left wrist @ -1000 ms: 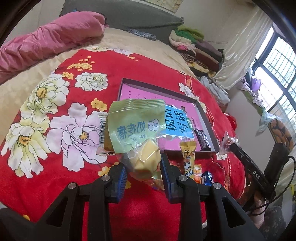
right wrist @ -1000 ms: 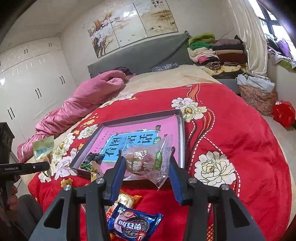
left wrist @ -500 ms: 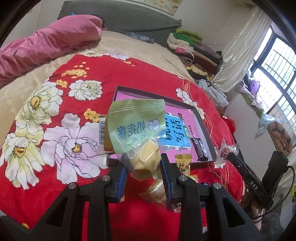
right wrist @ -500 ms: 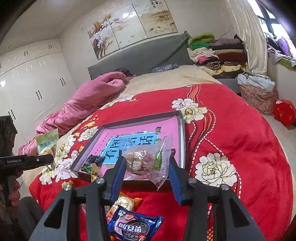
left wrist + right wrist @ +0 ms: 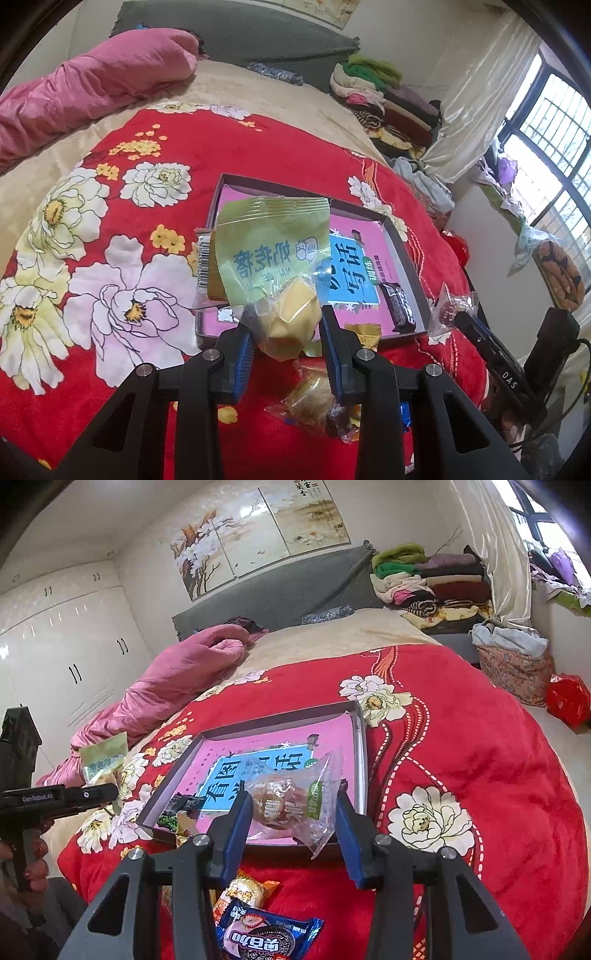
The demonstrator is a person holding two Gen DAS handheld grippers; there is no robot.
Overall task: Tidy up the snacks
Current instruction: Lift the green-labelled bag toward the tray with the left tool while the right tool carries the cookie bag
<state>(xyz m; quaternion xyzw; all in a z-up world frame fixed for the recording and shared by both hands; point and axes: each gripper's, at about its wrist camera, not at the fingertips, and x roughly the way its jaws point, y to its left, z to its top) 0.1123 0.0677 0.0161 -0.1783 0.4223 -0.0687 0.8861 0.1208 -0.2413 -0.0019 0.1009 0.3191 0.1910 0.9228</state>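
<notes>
Left gripper (image 5: 284, 328) pinches the green snack packet (image 5: 273, 251); right gripper (image 5: 293, 814) pinches a clear pastry bag (image 5: 291, 801), tray (image 5: 360, 738) just ahead.

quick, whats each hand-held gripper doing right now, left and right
Left hand-held gripper: closed on the green snack packet.
Right hand-held gripper: closed on the clear pastry packet.
</notes>
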